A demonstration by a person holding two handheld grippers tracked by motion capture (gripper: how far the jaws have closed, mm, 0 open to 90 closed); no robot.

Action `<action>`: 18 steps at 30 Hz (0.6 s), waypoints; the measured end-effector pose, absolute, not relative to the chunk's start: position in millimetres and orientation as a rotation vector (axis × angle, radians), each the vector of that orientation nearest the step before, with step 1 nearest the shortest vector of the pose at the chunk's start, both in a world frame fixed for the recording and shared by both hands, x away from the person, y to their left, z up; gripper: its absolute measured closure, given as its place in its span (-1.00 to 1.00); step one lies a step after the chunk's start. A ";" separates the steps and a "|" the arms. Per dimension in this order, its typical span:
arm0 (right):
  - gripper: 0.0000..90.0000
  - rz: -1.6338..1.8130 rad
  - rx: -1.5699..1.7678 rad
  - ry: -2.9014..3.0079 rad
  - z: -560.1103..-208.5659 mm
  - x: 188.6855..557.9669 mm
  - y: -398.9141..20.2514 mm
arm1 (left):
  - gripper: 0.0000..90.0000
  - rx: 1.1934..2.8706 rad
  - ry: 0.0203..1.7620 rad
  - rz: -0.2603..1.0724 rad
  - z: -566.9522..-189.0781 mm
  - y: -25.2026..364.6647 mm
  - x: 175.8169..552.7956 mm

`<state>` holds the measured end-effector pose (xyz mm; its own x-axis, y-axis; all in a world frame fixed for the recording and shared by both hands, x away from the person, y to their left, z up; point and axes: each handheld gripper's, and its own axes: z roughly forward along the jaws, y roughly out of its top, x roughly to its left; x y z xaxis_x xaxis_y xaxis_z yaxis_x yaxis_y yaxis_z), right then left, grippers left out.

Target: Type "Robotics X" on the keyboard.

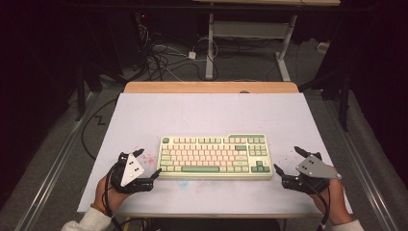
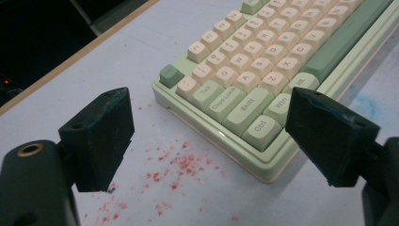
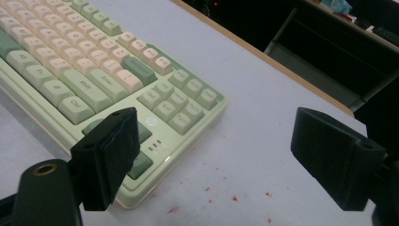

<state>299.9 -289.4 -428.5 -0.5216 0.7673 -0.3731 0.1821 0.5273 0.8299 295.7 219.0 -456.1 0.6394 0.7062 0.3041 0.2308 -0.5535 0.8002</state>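
From the high view we see the keyboard (image 1: 215, 156) lying crosswise on the desk (image 1: 144, 115), left tongs (image 1: 146, 165) just off its left end, right tongs (image 1: 287, 160) off its right, about equally near. Along our left tongs (image 2: 207, 134), spread wide and empty, the keyboard's (image 2: 263, 70) corner sits ahead-right. Our right tongs (image 3: 235, 155), equally wide and empty, have the keyboard (image 3: 94, 70) ahead-left.
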 end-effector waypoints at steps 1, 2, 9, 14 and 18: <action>-0.63 0.968 0.776 1.998 -429.3 299.7 -290.3 | -0.66 2.112 0.727 0.807 -457.0 219.7 295.3; -0.63 0.970 0.776 1.996 -430.1 299.4 -291.2 | -0.66 2.111 0.730 0.804 -458.1 220.3 294.8; -0.64 0.964 0.795 1.992 -438.4 295.0 -297.0 | -0.66 2.114 0.750 0.783 -464.0 226.1 292.0; -0.64 0.964 0.817 1.992 -446.8 291.4 -301.3 | -0.66 2.138 0.758 0.758 -470.8 226.2 289.4; -0.64 0.968 0.819 2.006 -449.2 289.7 -300.2 | -0.66 2.128 0.754 0.763 -469.7 226.6 286.5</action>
<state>289.7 -300.2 -449.2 -0.5146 0.7848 -0.3455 0.2179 0.5094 0.8325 286.5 226.6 -469.7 0.6500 0.7081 0.2757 0.2675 -0.5528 0.7892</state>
